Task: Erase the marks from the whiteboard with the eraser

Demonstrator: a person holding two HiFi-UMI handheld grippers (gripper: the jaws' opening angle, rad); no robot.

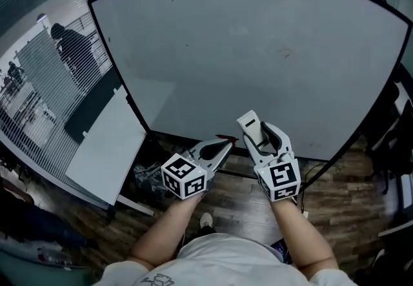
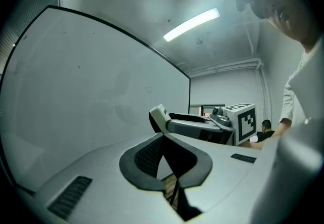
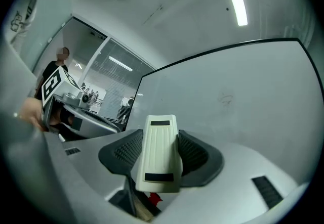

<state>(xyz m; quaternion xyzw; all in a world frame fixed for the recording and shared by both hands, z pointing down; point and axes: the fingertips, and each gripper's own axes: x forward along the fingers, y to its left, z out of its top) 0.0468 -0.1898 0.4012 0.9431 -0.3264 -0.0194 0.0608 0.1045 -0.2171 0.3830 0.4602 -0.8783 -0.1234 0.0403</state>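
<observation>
— Whiteboard (image 1: 258, 52) is seen filling most of the head view, with wood floor (image 1: 239, 197) below it. Is anything drawn on it?
— One faint mark (image 1: 284, 53) is made out, right of centre.
— Where is the eraser (image 1: 249, 127) found?
— It is clamped between the jaws of the right gripper (image 1: 261, 139), by the board's lower edge, well below the mark. Contact with the board cannot be told.
— And the left gripper (image 1: 219, 148)?
— Its jaws are pressed together on nothing, just beside the right one.
</observation>
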